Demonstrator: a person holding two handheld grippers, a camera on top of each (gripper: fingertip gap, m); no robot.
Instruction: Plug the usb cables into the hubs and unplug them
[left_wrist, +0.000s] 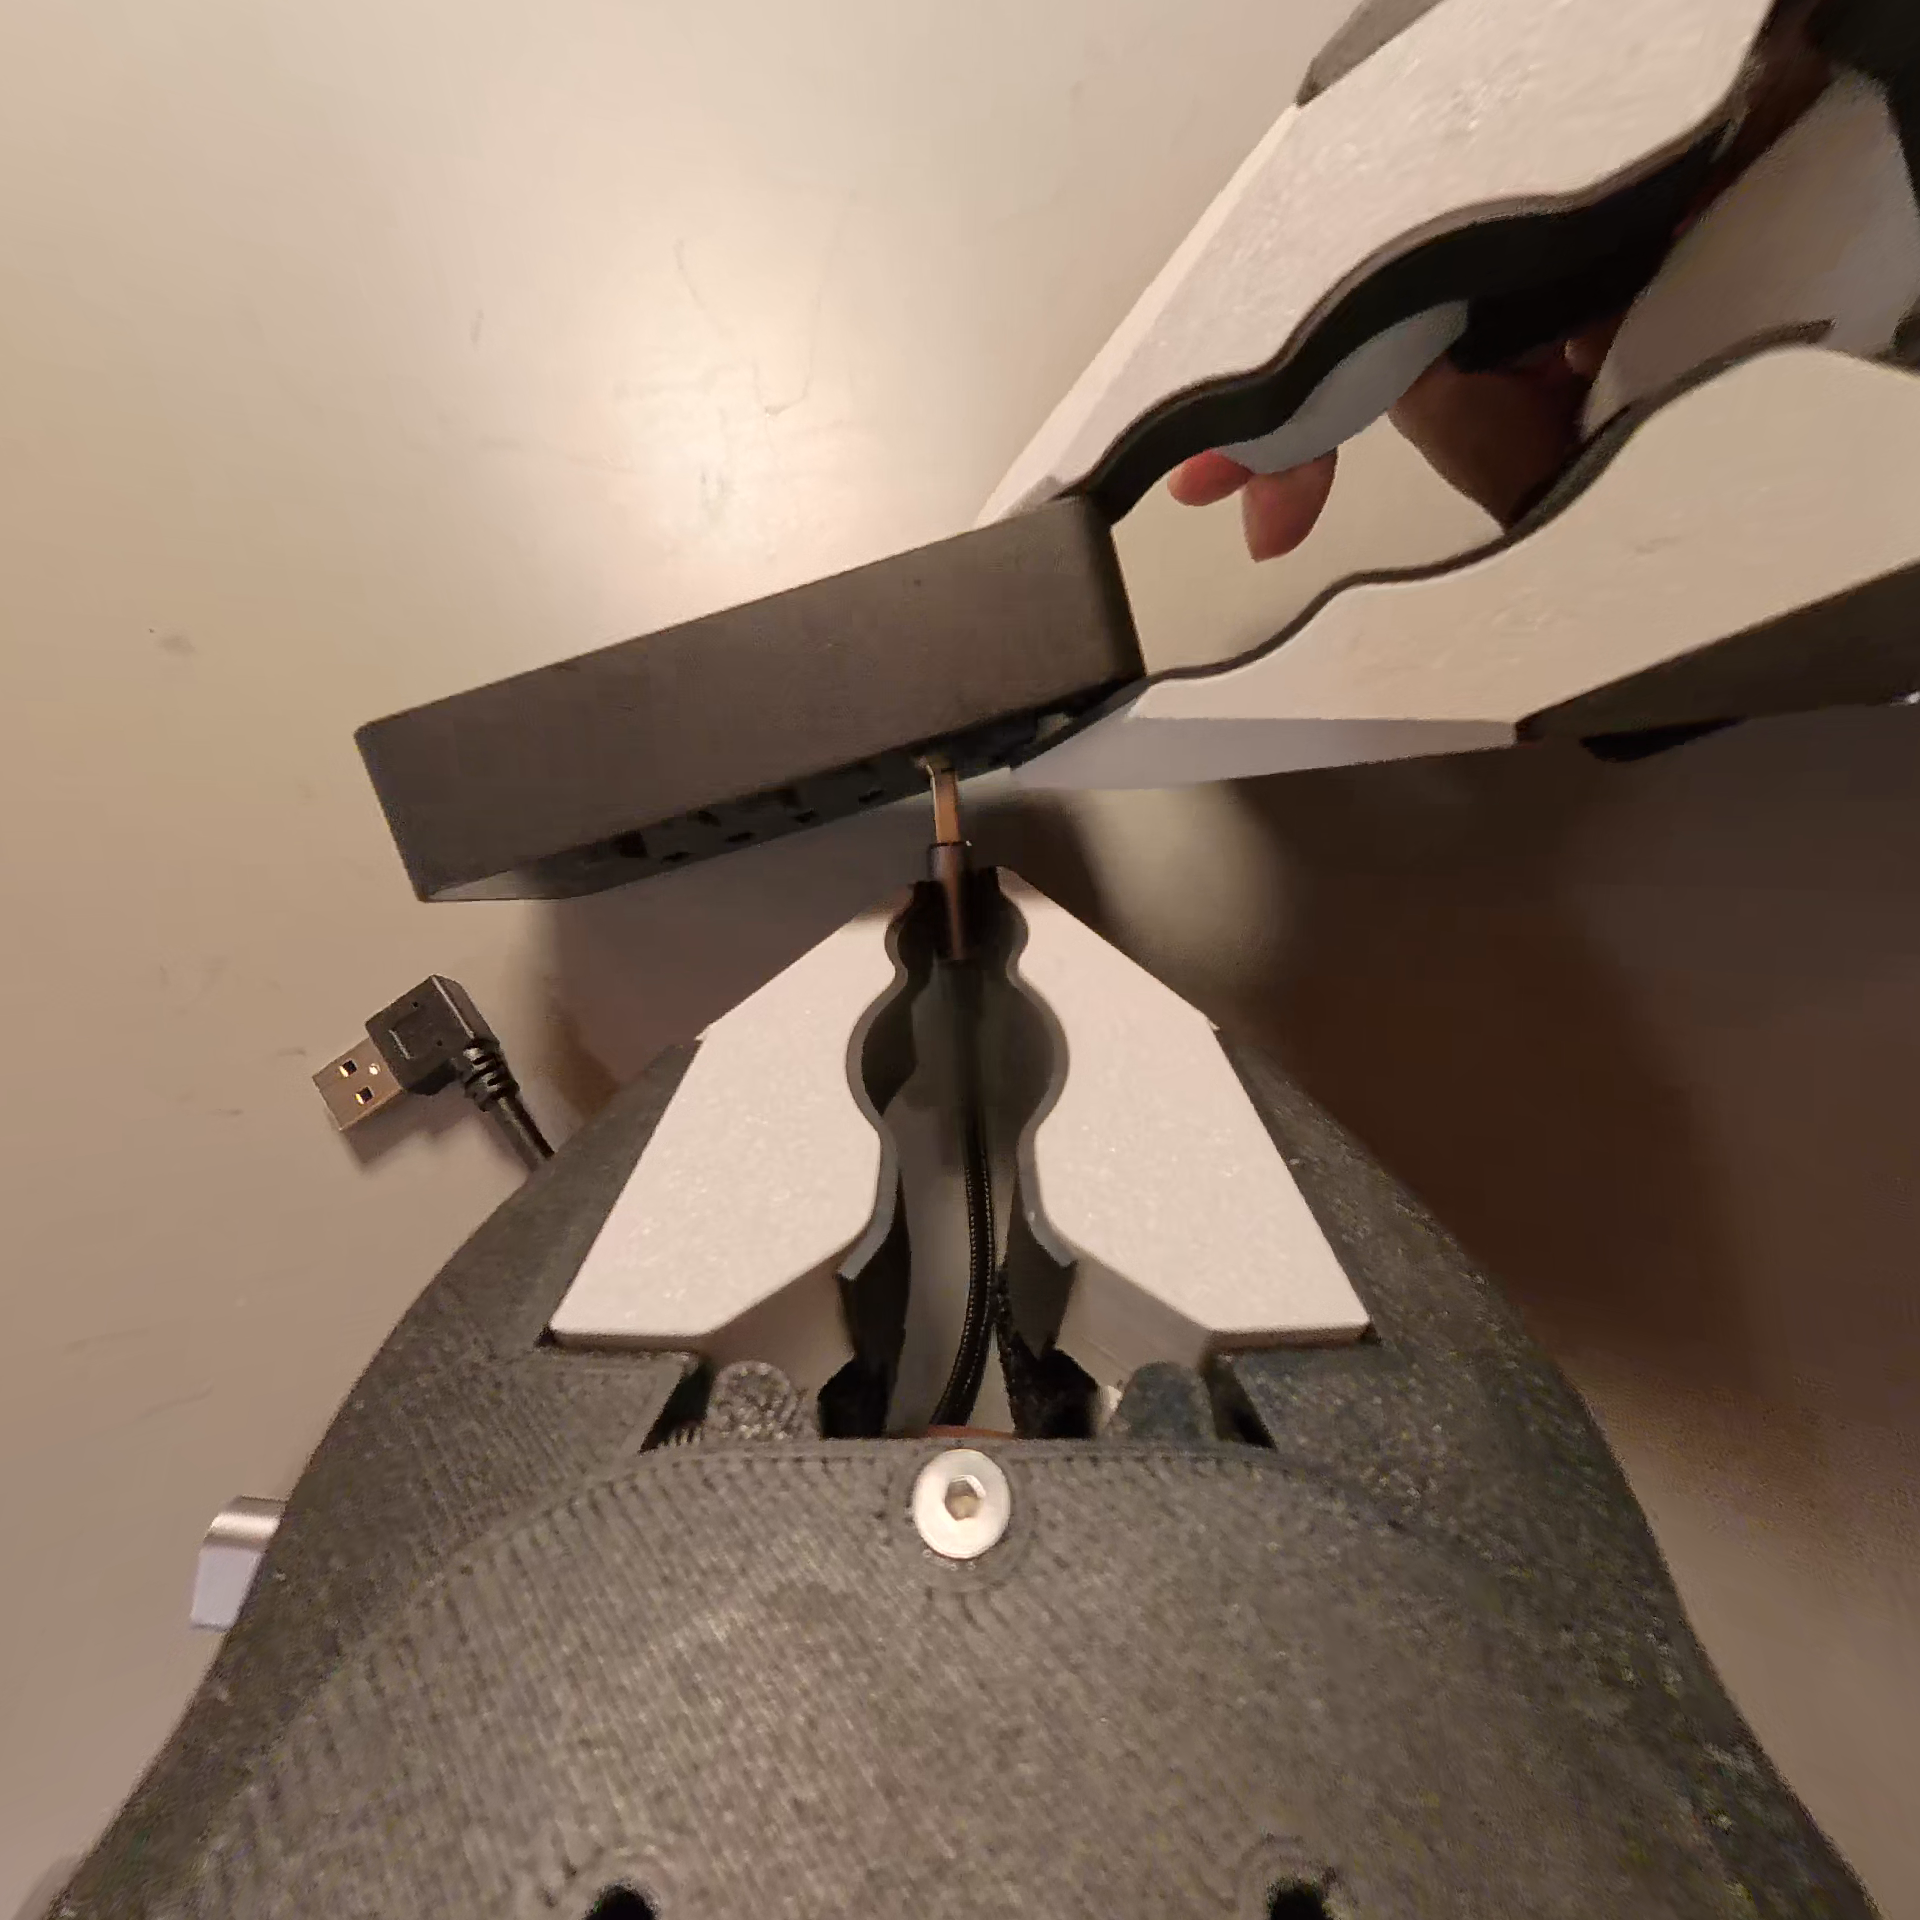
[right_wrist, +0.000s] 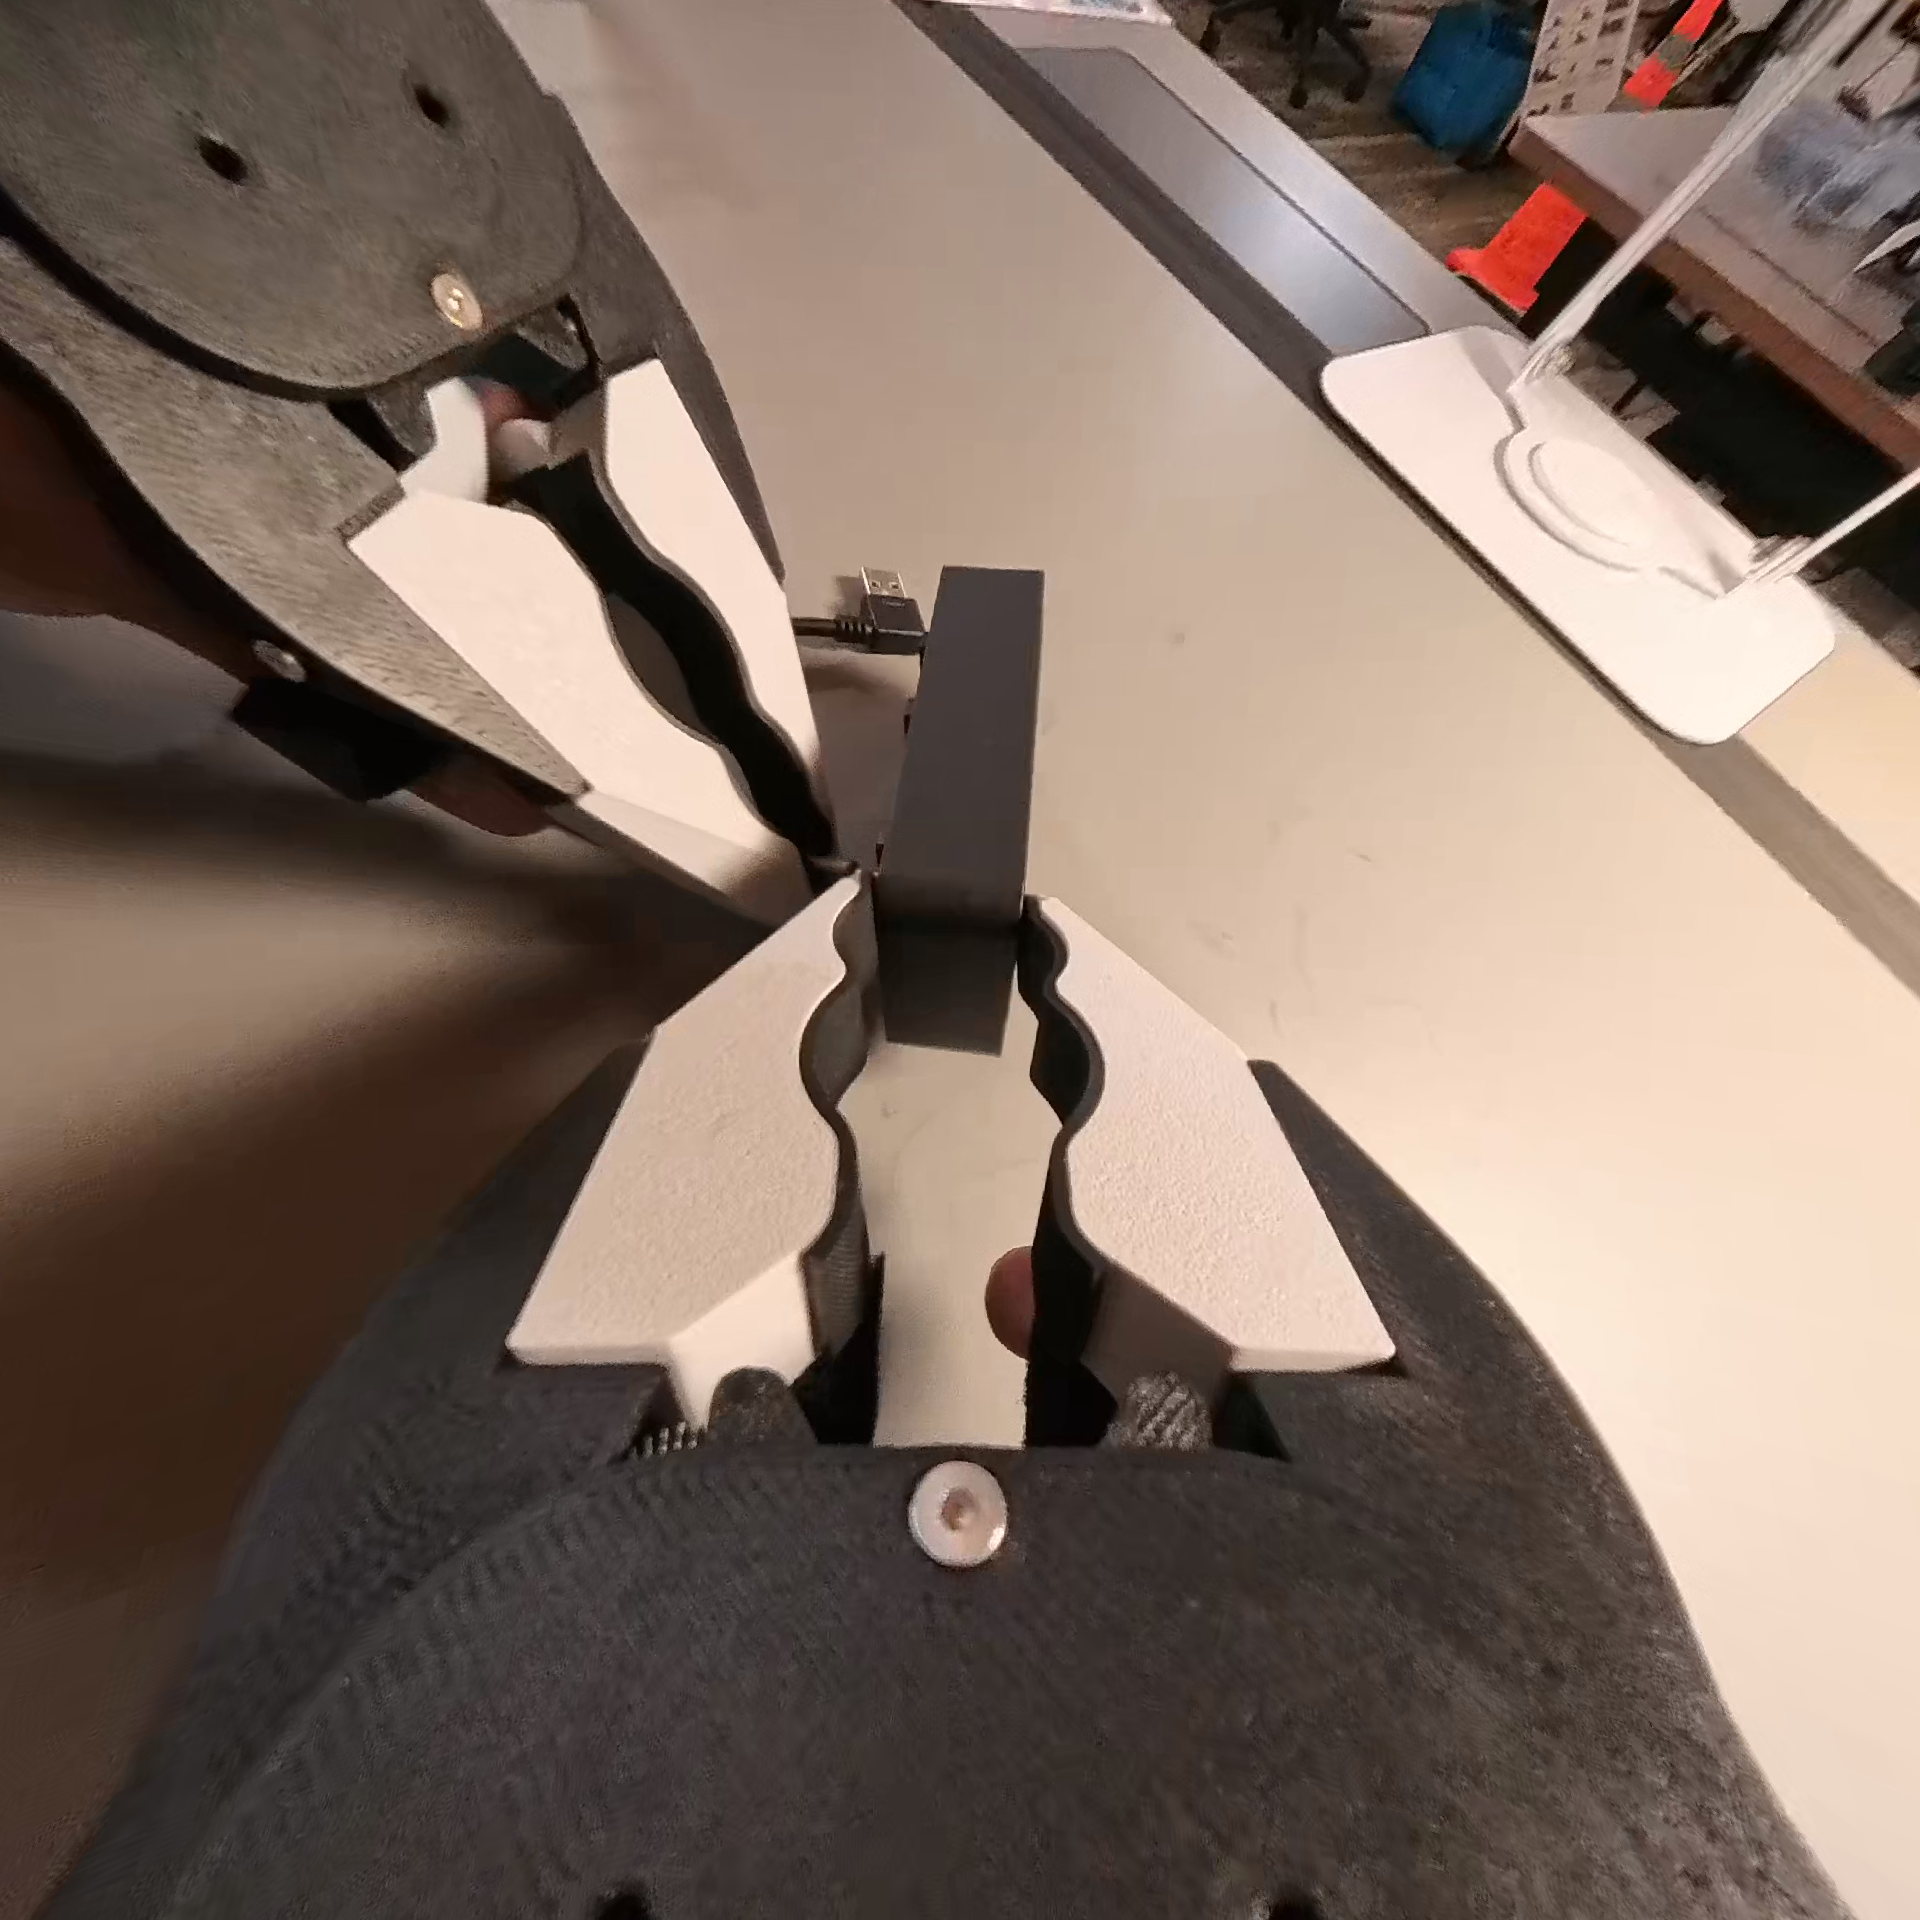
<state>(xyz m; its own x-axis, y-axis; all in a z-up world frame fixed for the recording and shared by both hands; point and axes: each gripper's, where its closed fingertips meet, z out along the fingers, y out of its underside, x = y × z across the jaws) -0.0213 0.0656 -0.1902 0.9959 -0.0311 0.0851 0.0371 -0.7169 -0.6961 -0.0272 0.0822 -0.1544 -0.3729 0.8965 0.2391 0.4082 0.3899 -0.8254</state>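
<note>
A black rectangular hub (left_wrist: 748, 717) is held above the table, its row of ports facing my left gripper. My right gripper (left_wrist: 1127, 644) comes in from the upper right and is shut on the hub's end; in the right wrist view it (right_wrist: 948, 914) clamps the hub (right_wrist: 971, 758) between both fingers. My left gripper (left_wrist: 951, 894) is shut on the plug of a black braided cable (left_wrist: 961, 1195). The plug's metal tip (left_wrist: 943, 816) meets a port; how deep it sits is hidden. The left gripper (right_wrist: 826, 857) shows at the hub's left side.
A second black cable with an angled USB plug (left_wrist: 410, 1049) lies loose on the beige table (left_wrist: 416, 364), also in the right wrist view (right_wrist: 888, 608). A silver object (left_wrist: 229, 1558) sits at the left edge. A white lamp base (right_wrist: 1558, 520) stands at the table's right. Left and right tips are no more than a few centimetres apart.
</note>
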